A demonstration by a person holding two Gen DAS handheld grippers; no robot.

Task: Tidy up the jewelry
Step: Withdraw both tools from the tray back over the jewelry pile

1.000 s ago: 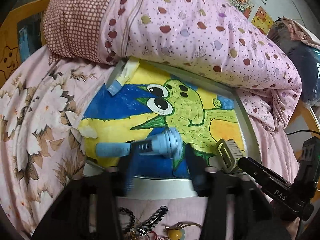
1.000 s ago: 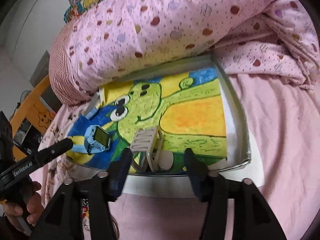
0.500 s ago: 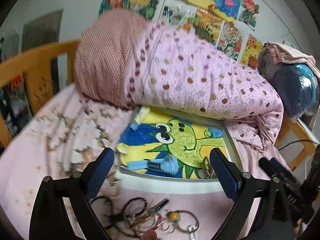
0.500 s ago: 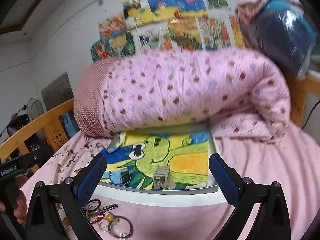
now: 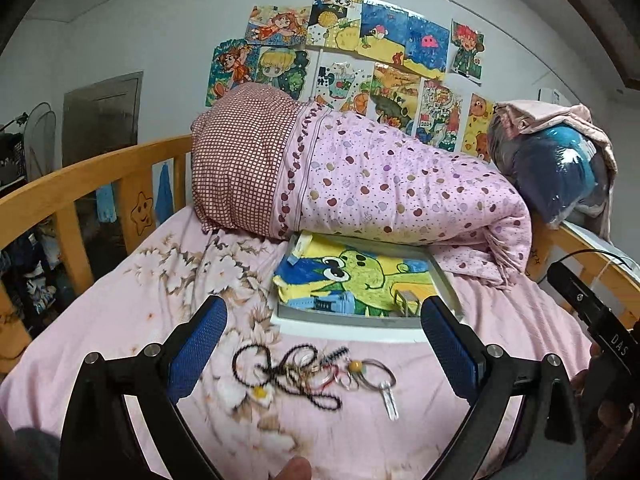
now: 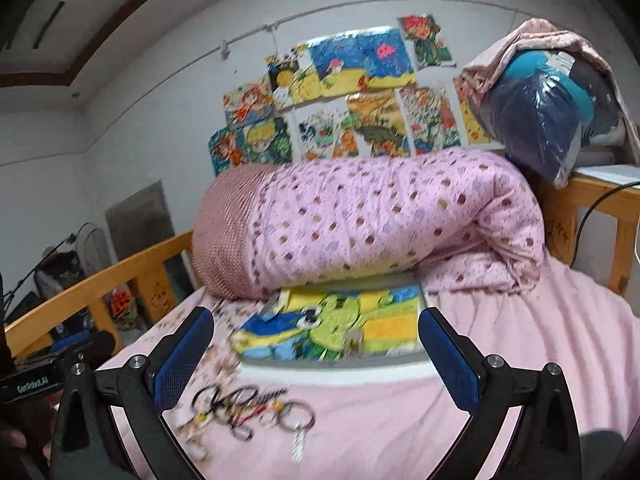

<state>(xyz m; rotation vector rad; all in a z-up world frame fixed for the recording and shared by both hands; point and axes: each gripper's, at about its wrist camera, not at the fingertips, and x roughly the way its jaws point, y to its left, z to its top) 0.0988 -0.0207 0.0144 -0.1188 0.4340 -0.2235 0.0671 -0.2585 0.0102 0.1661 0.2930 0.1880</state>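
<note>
The left gripper (image 5: 324, 344) hung level above the pink bedsheet (image 5: 120, 320), jaws spread wide and empty; the right gripper (image 6: 316, 356) likewise. Between the left fingers lay a tangled heap of bead bracelets, rings and keys (image 5: 316, 372), just before the shallow grey tray with a green cartoon drawing (image 5: 360, 320).
</note>
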